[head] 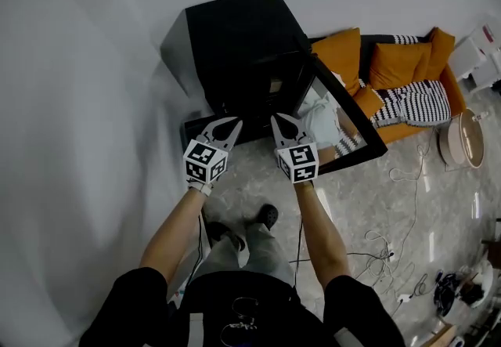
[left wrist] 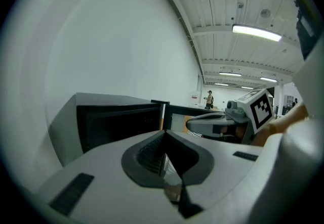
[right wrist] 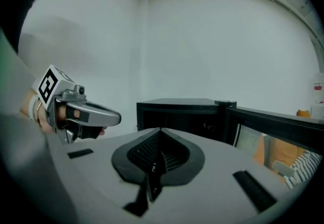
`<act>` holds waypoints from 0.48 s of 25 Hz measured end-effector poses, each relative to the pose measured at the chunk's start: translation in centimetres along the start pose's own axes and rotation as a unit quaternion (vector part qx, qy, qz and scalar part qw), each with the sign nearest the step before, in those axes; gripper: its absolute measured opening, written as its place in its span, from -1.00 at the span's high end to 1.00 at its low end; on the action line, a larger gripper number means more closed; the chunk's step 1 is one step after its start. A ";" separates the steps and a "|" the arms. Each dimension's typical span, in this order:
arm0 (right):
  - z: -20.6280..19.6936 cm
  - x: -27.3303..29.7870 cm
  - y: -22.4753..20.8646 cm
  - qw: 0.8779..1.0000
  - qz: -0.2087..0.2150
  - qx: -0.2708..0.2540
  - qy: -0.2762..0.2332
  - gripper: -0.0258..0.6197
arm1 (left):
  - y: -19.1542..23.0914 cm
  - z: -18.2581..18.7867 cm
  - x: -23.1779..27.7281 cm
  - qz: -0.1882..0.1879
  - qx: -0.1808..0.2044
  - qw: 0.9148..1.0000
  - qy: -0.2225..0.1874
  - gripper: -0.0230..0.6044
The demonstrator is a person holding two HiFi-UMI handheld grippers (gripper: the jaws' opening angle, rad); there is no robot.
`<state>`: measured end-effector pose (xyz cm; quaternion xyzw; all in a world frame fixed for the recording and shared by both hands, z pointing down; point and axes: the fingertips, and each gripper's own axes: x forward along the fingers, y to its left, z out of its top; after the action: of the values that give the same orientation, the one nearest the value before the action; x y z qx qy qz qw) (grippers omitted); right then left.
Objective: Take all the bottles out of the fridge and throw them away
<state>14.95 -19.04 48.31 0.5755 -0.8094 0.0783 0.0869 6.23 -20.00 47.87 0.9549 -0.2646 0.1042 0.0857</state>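
Observation:
A black mini fridge (head: 235, 48) stands on the floor against the white wall. Its glass door (head: 348, 122) hangs open to the right. The inside is dark, and I see no bottles in any view. My left gripper (head: 232, 128) and right gripper (head: 280, 123) are side by side just in front of the fridge's open face, both shut and empty. In the left gripper view the shut jaws point at the fridge (left wrist: 116, 122), with the right gripper (left wrist: 238, 117) beside them. From the right gripper view I see the fridge (right wrist: 182, 114), its door (right wrist: 276, 124) and the left gripper (right wrist: 81, 114).
An orange sofa (head: 399, 75) with striped cushions stands behind the open door. A round white object (head: 462, 138) lies to its right. Cables (head: 391, 247) trail over the marble floor at the right. A person (left wrist: 208, 99) stands far off in the room.

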 end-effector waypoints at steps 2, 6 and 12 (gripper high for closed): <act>-1.7 0.6 -1.7 1.000 -0.003 0.006 0.006 0.89 | 0.6 -0.9 1.6 0.008 -0.004 1.000 0.003 0.91; -5.1 2.3 -4.7 1.000 -0.009 0.013 0.010 0.89 | 1.2 -2.5 4.7 0.015 -0.007 1.000 0.002 0.91; -9.5 6.6 -7.4 1.000 -0.028 0.012 0.000 0.89 | 2.8 -4.6 9.3 0.011 -0.001 1.000 -0.009 0.91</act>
<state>20.32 -25.33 59.29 0.5991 -0.7919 0.0850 0.0822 11.89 -25.88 54.90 0.9526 -0.2764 0.0962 0.0834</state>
